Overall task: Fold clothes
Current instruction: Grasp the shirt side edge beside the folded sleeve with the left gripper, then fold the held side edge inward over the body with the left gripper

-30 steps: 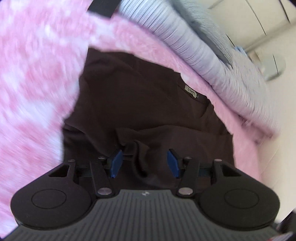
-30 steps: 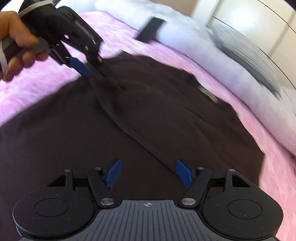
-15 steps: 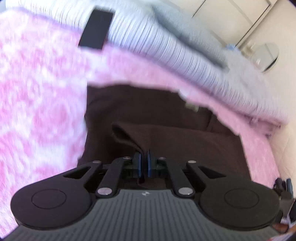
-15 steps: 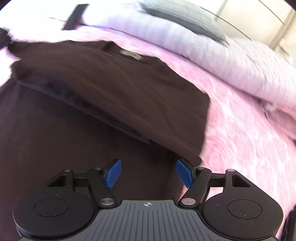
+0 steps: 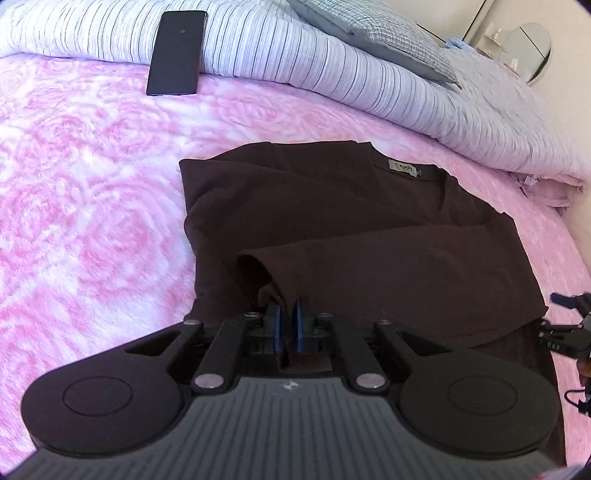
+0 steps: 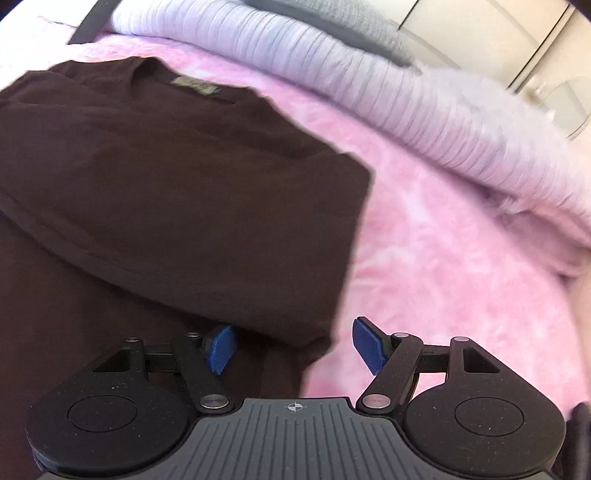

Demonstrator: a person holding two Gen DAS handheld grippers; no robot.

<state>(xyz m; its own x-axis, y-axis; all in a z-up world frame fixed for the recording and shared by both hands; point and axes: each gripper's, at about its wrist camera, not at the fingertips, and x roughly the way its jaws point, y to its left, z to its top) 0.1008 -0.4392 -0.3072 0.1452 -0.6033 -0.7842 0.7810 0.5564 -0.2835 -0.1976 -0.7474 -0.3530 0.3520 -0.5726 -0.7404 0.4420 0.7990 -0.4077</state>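
Observation:
A dark brown T-shirt (image 5: 351,221) lies on a pink fleece blanket (image 5: 92,203), neck label (image 5: 402,168) at the far side. Its lower part is folded up over the chest. My left gripper (image 5: 288,321) is shut on a bunched fold of the shirt near its left side. In the right wrist view the same shirt (image 6: 166,177) fills the left half. My right gripper (image 6: 295,347) stands open over the shirt's near right corner, the left pad above cloth and the right pad above the blanket (image 6: 443,258). The right gripper (image 5: 569,325) also shows at the left wrist view's right edge.
A black phone (image 5: 177,51) lies at the far edge against a striped white duvet (image 5: 295,55). A grey checked pillow (image 5: 388,33) sits on the duvet. A round mirror (image 5: 528,48) stands at the far right. The duvet (image 6: 369,92) borders the blanket's far side.
My left gripper went from open around a bunch of shirt to shut on it and rolled. The right gripper travelled right across the shirt to its right edge, still open.

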